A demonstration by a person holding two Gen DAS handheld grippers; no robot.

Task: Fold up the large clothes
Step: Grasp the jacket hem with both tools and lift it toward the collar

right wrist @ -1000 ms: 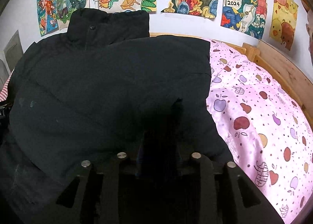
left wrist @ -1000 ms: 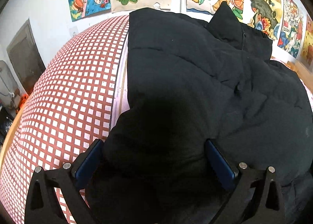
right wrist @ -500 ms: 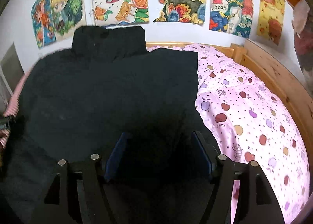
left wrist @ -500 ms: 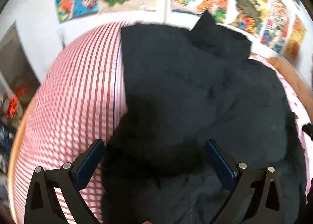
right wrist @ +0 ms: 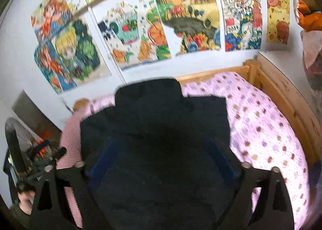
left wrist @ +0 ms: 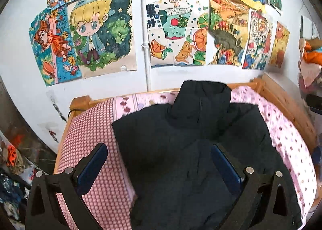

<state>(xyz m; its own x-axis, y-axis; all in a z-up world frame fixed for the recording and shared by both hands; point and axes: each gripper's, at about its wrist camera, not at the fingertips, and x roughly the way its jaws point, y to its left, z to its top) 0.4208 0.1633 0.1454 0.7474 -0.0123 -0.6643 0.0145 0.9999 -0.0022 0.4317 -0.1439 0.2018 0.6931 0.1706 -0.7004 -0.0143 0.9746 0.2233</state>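
- The black jacket (left wrist: 181, 149) lies across the centre and lower frame of both wrist views, collar toward the poster wall (left wrist: 140, 35), on the pink bed cover (left wrist: 285, 141).
- Left gripper (left wrist: 159, 161) — fingers spread wide, holding nothing — hangs above the jacket's left edge (probably lifted clear to judge the fold).
- Right gripper (right wrist: 167, 155), blurred, is likewise apart over the body.

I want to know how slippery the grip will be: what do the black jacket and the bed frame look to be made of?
The jacket looks like a padded synthetic shell, matte black: it lies puffy with soft creases, though the weave is too dark to confirm. The bed frame looks like pale bare wood, with visible grain and knots.
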